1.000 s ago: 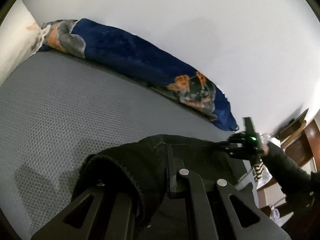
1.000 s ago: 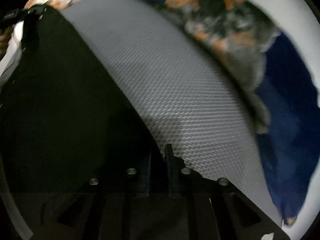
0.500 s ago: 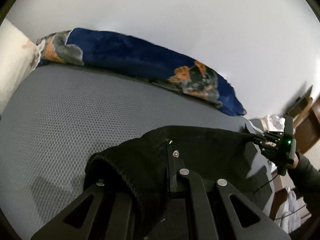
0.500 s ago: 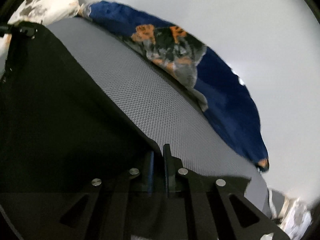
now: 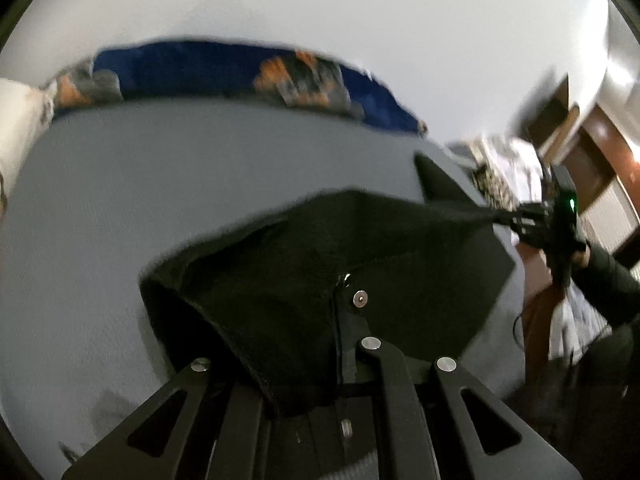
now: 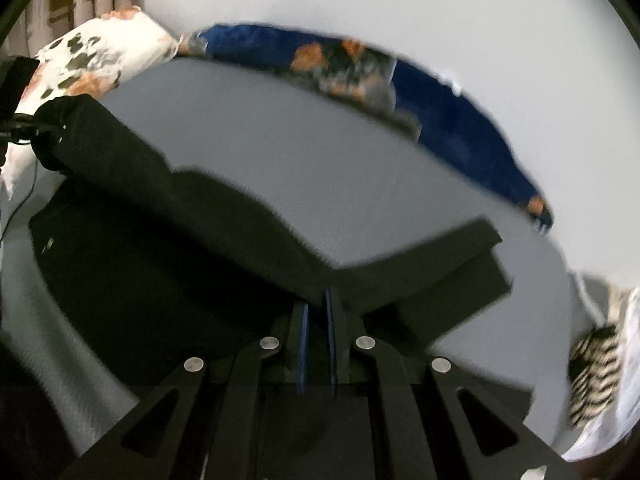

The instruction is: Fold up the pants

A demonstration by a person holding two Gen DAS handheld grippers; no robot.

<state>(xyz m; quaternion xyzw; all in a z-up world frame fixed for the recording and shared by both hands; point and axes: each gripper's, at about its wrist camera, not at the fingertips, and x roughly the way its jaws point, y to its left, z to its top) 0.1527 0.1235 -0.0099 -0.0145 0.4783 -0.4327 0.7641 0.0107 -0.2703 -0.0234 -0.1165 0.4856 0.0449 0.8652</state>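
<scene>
The black pants hang stretched between my two grippers above the grey bed. My left gripper is shut on one end of the raised edge. My right gripper is shut on the other end; it also shows at the far right of the left wrist view. In the right wrist view the pants run from my jaws up left to the left gripper, and a lower part lies on the bed. Both views are blurred.
A blue blanket with orange and grey print lies along the white wall at the far edge of the bed. A white patterned pillow sits at the far left. Striped cloth and wooden furniture stand off the bed's right side.
Both grippers have lifted and pulled back with the pants held. More of the pants is off the bed and the edge is stretched tighter between them.
</scene>
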